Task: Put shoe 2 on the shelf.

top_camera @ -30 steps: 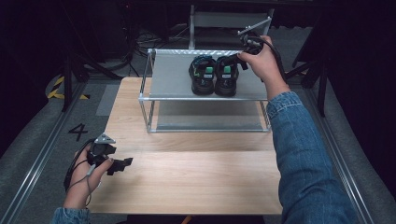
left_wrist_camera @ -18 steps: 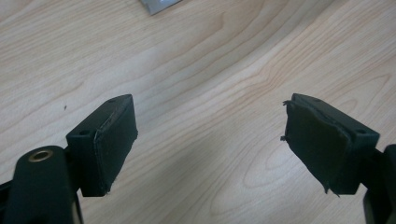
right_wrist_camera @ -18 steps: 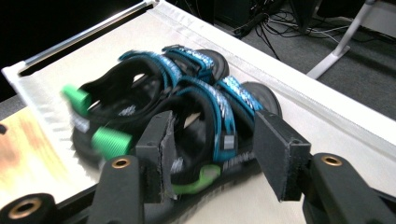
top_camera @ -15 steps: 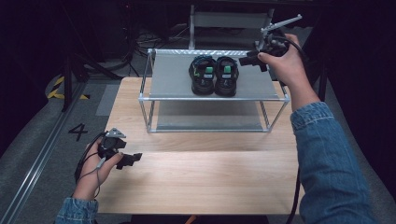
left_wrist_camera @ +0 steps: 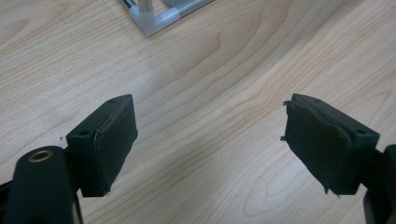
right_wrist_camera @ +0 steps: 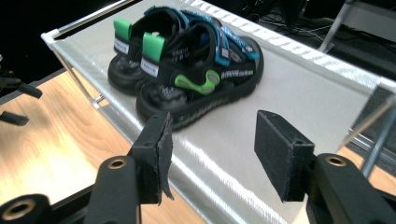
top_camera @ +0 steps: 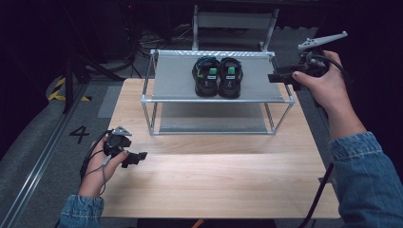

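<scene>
**Sandals resting on the shelf, right gripper drawn away**

The pair of sandals [top_camera: 217, 77] is sitting side by side on the grey top shelf of the metal rack [top_camera: 171, 85], at its middle, heels toward the near edge. The right gripper [top_camera: 280, 78] is being held off the right end of the shelf, well apart from the sandals; in the right gripper view its jaws are standing wide with nothing between them, the sandals [right_wrist_camera: 187, 60] lying beyond the fingertips. Those jaws have just been opening. The left gripper [top_camera: 138, 158] is being held low over the wooden table [top_camera: 214, 175], near its left edge, jaws spread and empty, bare wood showing between them.

Against the frame a second earlier, the right gripper is being seen farther right, no longer at the right sandal; the sandals are lying where they were. The left hand is hardly shifted.

The table is standing on a grey floor marked with a "4" [top_camera: 79, 134], in a dark room.
</scene>
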Tool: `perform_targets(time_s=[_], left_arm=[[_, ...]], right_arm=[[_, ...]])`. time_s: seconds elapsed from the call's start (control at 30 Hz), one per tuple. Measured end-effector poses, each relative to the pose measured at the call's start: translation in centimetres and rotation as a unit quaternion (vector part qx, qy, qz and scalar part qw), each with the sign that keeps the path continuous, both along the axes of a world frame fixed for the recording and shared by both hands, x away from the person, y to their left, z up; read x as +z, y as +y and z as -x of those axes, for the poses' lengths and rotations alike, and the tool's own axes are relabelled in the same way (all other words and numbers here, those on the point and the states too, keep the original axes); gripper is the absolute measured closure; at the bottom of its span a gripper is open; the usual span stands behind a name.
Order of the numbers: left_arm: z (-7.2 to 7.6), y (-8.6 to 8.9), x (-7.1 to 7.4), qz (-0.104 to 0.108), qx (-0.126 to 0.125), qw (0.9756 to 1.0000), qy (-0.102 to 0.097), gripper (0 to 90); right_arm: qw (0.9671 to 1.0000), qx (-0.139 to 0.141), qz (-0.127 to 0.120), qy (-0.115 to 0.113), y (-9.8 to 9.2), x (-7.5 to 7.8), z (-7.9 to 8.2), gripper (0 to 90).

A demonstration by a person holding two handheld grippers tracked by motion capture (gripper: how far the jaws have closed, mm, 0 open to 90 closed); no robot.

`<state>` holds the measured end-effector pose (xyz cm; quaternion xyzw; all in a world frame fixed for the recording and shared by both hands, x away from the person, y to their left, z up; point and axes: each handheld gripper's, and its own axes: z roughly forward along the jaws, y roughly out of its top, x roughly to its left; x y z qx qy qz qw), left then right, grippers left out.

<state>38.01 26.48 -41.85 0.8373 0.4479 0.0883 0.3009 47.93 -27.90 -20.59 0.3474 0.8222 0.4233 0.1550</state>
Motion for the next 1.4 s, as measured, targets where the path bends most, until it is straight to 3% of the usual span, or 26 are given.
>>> perform_targets(time_s=[0.1,0.23,0.5,0.97,1.13,1.4], left_arm=[[-0.1,0.4,0.1,0.002,0.007,1.0000,-0.004,17.4],[0.0,0.5,0.1,0.004,0.011,0.9999,-0.005,17.4],[0.0,0.8,0.2,0.003,0.012,0.9999,-0.005,17.4],[0.2,1.1,0.4,0.007,0.015,0.9998,-0.007,17.4],[0.1,1.3,0.5,0.007,0.013,0.9999,-0.006,17.4],[0.2,1.2,0.6,0.010,0.015,0.9998,-0.008,17.3]], right_arm=[[1.0000,-0.004,-0.005,0.001,-1.3,-0.8,1.8,46.0],[0.9994,-0.021,-0.012,0.023,-2.5,-2.0,3.4,45.9],[0.9993,-0.028,-0.009,0.024,-4.5,-4.5,6.0,45.7],[0.9976,-0.051,0.005,0.047,-7.5,-8.3,8.2,42.4],[0.9974,-0.056,0.007,0.044,-8.0,-10.1,8.8,40.8],[0.9974,-0.060,0.001,0.040,-8.2,-11.1,9.5,40.0]])
